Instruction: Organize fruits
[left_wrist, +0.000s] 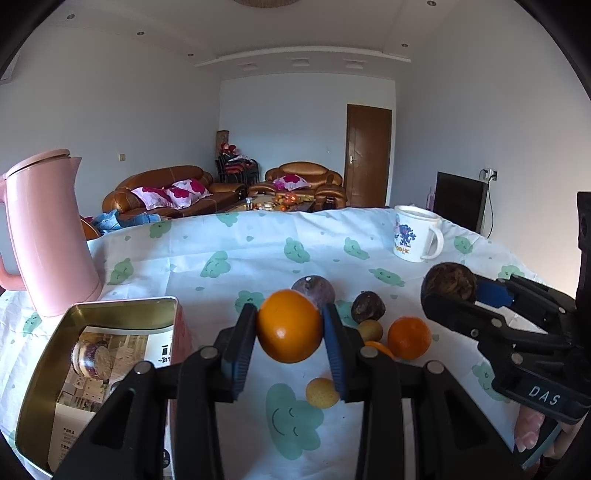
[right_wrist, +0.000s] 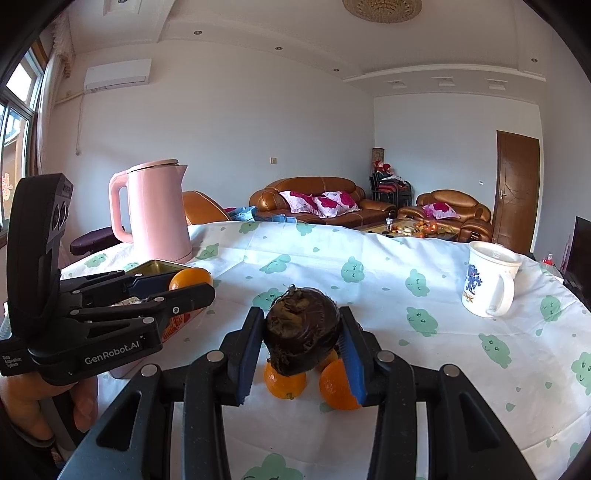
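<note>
Tongs status: left tongs (left_wrist: 289, 341) clamp a smooth, glossy orange (left_wrist: 289, 325) between ribbed blue pads, lifted off the desk (left_wrist: 258, 236), just right of the open tin box (left_wrist: 110, 310). Right tongs (right_wrist: 301, 345) clamp a dark brown, wrinkled round fruit (right_wrist: 301, 332), also in the air, above two oranges (right_wrist: 284, 384) on the cloth.

Tin box: rectangular, brushed gold metal inside, pink outside, holds a small glass jar (left_wrist: 90, 359) and printed paper.

Loose on the desk: one more orange (left_wrist: 409, 338), two dull purple round fruits (left_wrist: 367, 306), two small matte yellow ones (left_wrist: 322, 392).

Cloth is thin white fabric with green cloud faces, slightly creased. Pink kettle (left_wrist: 48, 232) is smooth matte plastic, tapered. White ceramic mug (left_wrist: 417, 233) has a blue print.
</note>
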